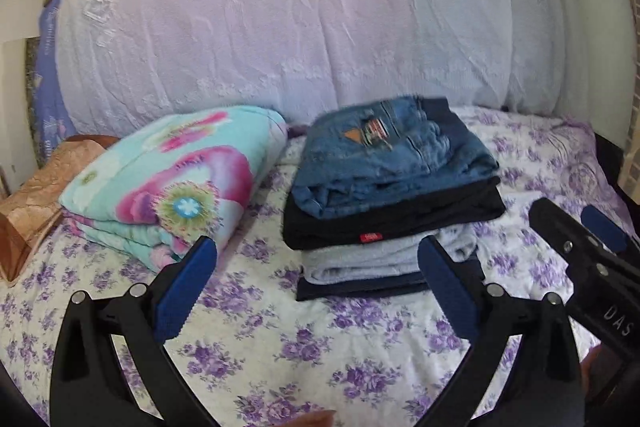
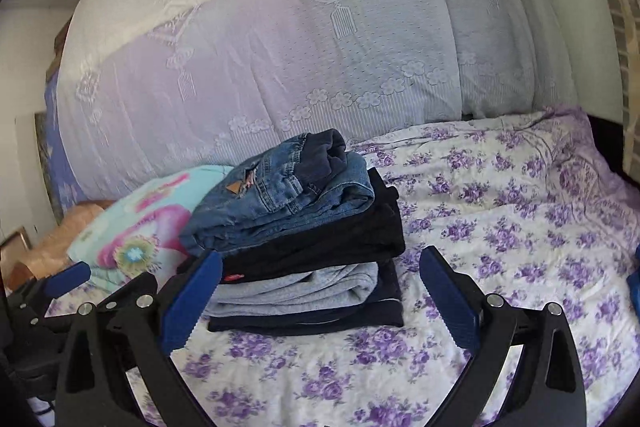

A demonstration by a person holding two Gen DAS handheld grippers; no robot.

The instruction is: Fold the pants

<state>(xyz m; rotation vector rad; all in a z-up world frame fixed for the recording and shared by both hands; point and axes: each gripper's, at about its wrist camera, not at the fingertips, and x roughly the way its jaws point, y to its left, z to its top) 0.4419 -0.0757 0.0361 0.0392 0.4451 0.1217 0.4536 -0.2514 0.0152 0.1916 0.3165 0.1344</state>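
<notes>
Blue jeans (image 1: 384,159), purple-flowered sheet (image 1: 280,347)

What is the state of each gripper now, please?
Left gripper: open, holding nothing.
Right gripper: open, holding nothing.

In the right wrist view, bare flowered bedsheet (image 2: 500,211) fills the right half and the foreground, giving open passage. The stack of folded pants (image 2: 304,239) blocks centre-left, the folded blanket (image 2: 136,227) (partly hidden) just behind it. The white-draped mound (image 2: 280,47) walls off the top.
</notes>
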